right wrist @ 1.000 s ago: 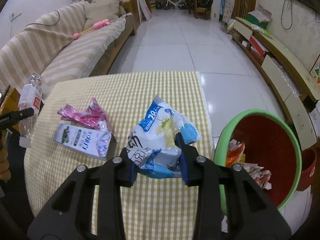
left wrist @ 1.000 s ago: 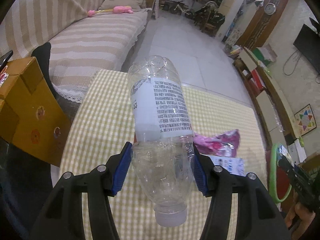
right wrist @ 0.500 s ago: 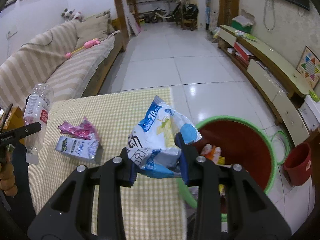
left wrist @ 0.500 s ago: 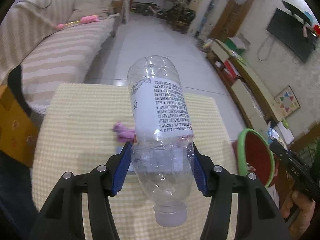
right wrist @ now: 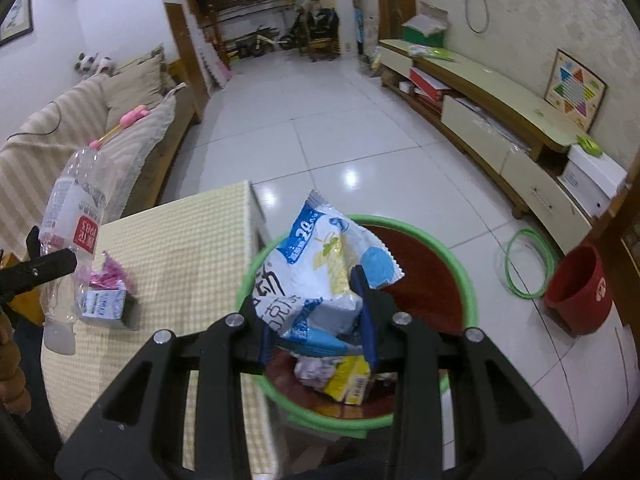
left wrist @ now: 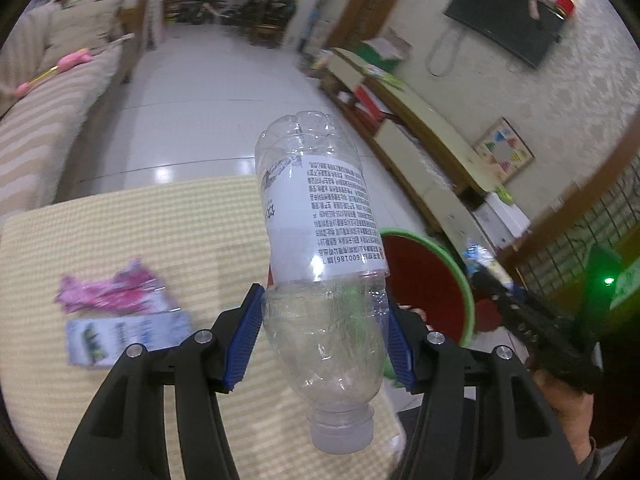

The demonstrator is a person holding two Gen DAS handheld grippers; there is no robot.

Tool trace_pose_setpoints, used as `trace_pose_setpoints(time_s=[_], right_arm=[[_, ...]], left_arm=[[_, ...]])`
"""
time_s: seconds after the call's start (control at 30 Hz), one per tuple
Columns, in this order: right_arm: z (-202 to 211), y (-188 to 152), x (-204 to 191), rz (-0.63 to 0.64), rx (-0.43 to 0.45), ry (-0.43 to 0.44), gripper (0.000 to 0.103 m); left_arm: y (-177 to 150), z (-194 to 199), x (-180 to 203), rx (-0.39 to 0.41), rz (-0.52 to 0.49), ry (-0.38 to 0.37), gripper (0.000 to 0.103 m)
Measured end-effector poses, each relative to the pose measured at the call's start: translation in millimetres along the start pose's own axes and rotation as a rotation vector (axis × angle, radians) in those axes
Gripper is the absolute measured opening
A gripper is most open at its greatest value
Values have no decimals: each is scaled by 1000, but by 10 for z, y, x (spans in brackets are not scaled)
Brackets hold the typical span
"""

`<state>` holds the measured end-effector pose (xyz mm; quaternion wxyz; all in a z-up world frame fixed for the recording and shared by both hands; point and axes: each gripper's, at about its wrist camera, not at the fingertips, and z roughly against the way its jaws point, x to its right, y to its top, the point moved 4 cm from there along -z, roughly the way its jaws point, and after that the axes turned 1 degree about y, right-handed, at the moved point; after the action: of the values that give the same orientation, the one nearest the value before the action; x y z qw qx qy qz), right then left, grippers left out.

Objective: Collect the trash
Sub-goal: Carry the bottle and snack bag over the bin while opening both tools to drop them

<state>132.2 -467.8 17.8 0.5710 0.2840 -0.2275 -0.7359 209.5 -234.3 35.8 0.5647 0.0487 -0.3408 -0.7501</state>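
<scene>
Right wrist: red bin (right wrist: 420, 276) holds crumpled wrappers (right wrist: 340, 374).

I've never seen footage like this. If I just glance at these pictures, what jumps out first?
Probably the clear plastic bottle, pinched cap-down in the left tool above the yellow checked table. Next, the crumpled blue-and-white snack bag clamped in the right tool, directly over a red bin with a green rim that already holds some trash. A pink wrapper and a small carton lie on the table.
</scene>
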Motion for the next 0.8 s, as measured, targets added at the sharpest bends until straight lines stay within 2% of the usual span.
trace_pose_setpoints(time_s=[0.17,0.37,0.73,0.8], right_arm=[[-38,-68,273,-35,-12,-14,33],[-105,-153,453,-56,-28,-11,33],[-230,-170,524,-59,-40,9,33],[-267,-180,513,-53,-55,12,39]], left_arm=[[26,-259,480,-32,-63,-56,54],[11,-544,857,-74,-106,-105,54],[-38,-861,1056,-143,-108,-129,54],[-28,-895,1045,-153,-99,-134,57]])
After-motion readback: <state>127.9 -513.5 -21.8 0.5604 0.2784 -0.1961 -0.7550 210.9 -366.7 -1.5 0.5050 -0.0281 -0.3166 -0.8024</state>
